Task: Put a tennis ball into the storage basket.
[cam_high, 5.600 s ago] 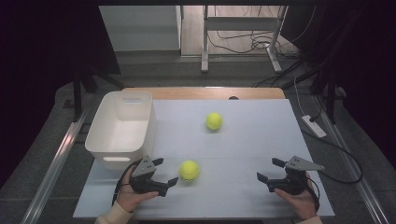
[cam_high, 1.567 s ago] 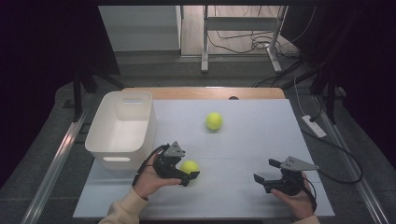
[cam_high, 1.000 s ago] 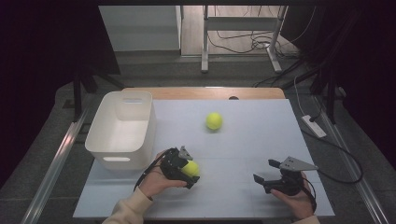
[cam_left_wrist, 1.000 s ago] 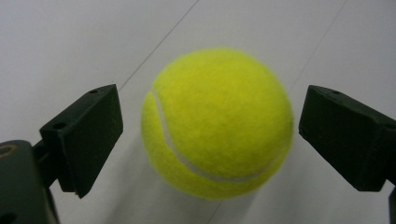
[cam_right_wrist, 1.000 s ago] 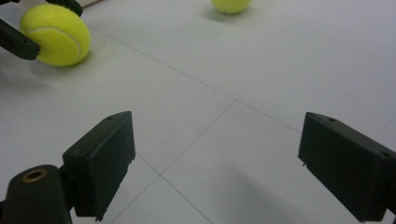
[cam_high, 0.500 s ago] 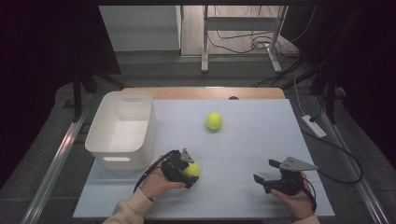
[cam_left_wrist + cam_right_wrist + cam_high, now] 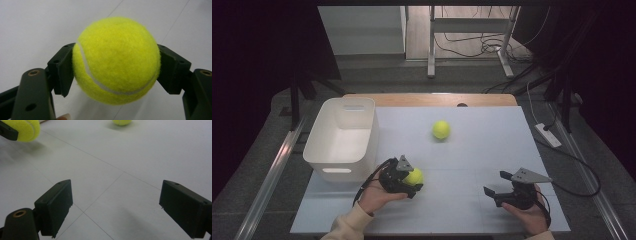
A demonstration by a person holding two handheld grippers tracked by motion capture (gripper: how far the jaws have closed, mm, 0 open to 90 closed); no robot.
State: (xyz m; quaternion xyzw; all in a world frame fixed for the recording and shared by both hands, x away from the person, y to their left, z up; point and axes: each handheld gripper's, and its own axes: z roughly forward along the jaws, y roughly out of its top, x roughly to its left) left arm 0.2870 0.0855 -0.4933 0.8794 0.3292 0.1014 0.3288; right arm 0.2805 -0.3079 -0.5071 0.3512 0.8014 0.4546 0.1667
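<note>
Left gripper view: tennis ball (image 7: 116, 60) pinched between left gripper (image 7: 116, 75) jaws, off the table.

- The bin (image 7: 343, 137) sits on the table's (image 7: 492, 145) left edge.
- Just right of the bin's near corner, my left gripper (image 7: 404, 179) has a ball (image 7: 414, 177) between its jaws.
- The second ball (image 7: 441, 130) lies right of the bin, farther back.
- My right gripper (image 7: 497, 185) is well right of the bin, near the front edge.

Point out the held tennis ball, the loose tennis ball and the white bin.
held tennis ball (image 7: 116, 60), left gripper view, felt middle.
loose tennis ball (image 7: 441, 129), high view, its middle.
white bin (image 7: 329, 171), high view, near wall.
</note>
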